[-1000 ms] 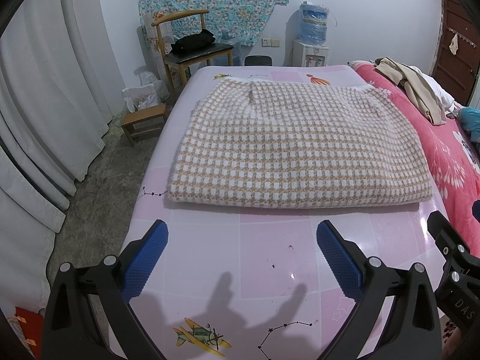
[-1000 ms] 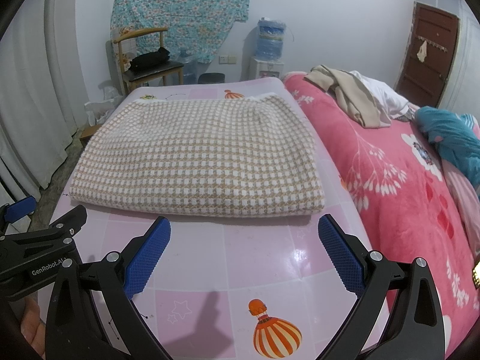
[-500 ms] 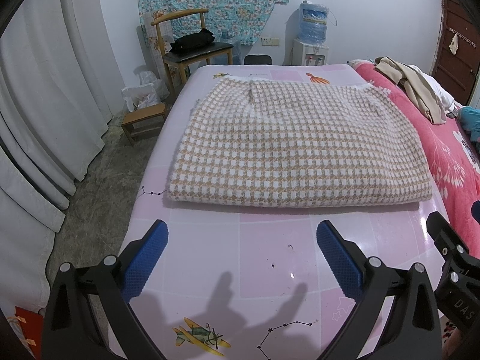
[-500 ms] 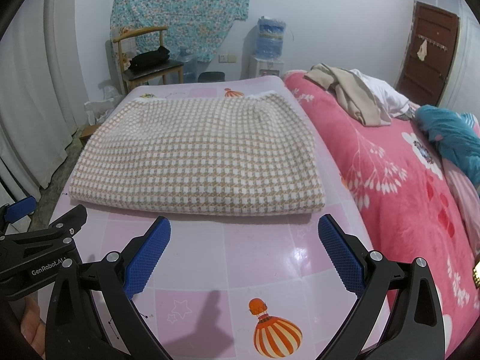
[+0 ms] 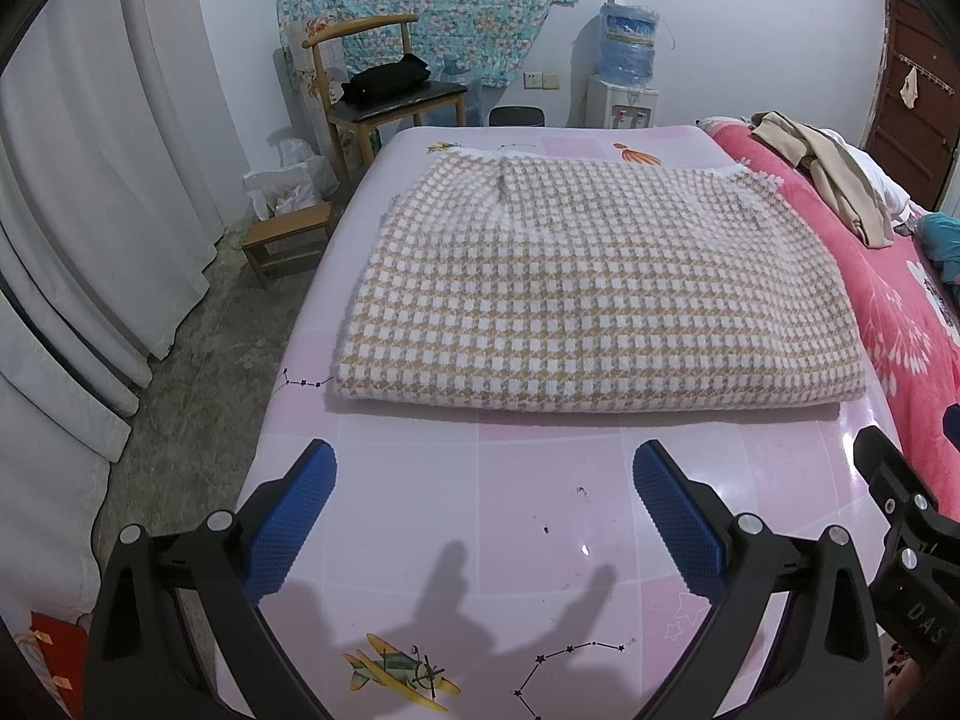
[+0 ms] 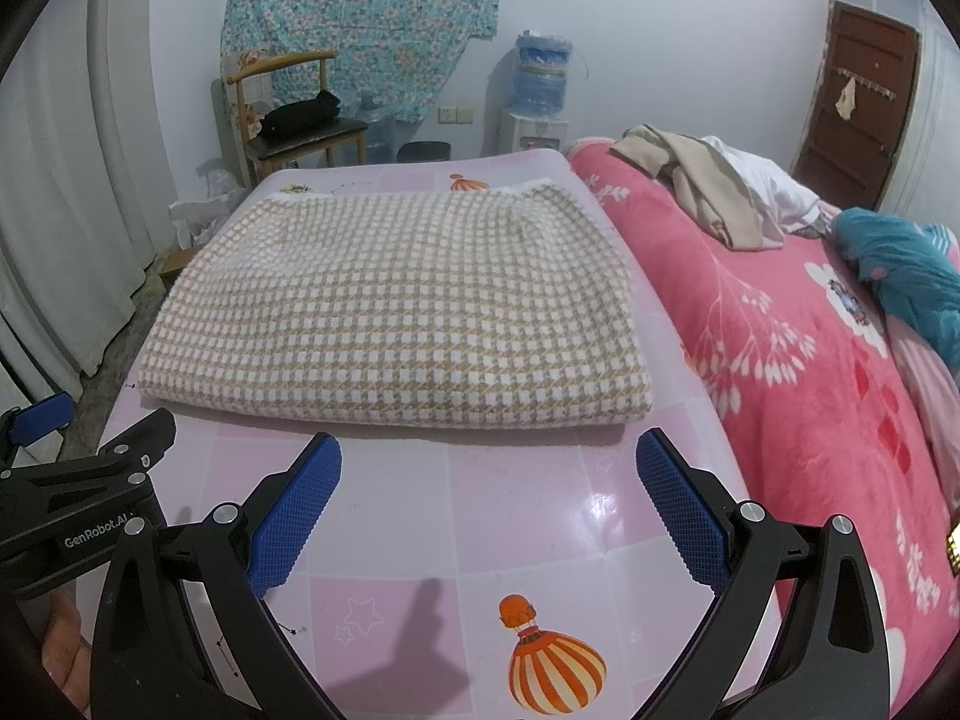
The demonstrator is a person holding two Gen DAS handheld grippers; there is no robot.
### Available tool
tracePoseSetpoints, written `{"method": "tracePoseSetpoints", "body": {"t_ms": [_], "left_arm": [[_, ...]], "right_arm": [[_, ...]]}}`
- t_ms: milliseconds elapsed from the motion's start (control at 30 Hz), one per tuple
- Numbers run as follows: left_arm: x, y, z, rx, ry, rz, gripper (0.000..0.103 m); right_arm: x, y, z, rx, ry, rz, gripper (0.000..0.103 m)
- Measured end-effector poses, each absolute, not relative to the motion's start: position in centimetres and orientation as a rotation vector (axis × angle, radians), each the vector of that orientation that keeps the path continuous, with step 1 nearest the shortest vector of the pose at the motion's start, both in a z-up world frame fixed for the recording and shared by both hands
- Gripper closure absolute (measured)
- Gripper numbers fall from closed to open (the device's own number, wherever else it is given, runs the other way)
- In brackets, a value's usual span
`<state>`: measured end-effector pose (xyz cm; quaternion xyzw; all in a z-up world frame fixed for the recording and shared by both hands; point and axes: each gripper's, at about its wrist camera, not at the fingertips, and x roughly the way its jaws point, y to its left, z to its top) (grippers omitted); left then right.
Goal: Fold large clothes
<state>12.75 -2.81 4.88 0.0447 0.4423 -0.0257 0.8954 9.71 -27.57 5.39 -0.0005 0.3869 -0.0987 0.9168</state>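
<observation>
- Holding both tools over the near edge of the pink table point(image 5: 540, 516), we keep the left gripper point(image 5: 480, 480) and the right gripper point(image 6: 489, 474) spread wide, with nothing between the blue pads point(image 5: 288, 528).
- Just beyond the fingertips, well clear of them, lies the checked garment point(image 5: 594, 294), a beige-and-white knit folded into a thick slab that fills the middle of the table and reaches close to its far edge.
- We judge it soft, bulky and fairly heavy for cloth: it should sag between two holds, not slide much on itself, yet slip easily over the glossy tabletop.
- We would take it at the two near corners, left corner point(image 5: 348, 384) and right corner point(image 6: 636, 408), pinching through all layers so the stack does not peel apart.
- Along the right edge of the table runs the pink blanket point(image 6: 780, 330), with loose clothes point(image 6: 708, 186) lying on it farther off.
- Against the pictures from half a second and a second back, we find nothing moved: garment, grippers and shadows sit the same.
</observation>
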Motion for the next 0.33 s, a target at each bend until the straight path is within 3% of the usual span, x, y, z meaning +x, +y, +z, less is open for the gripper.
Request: {"method": "tracePoseSetpoints", "body": {"t_ms": [333], "left_arm": [[12.63, -2.83, 4.64, 0.093, 0.920, -0.053, 0.005]], "right_arm": [[9.58, -27.53, 5.16, 0.004, 0.800, -0.207, 0.008]]}}
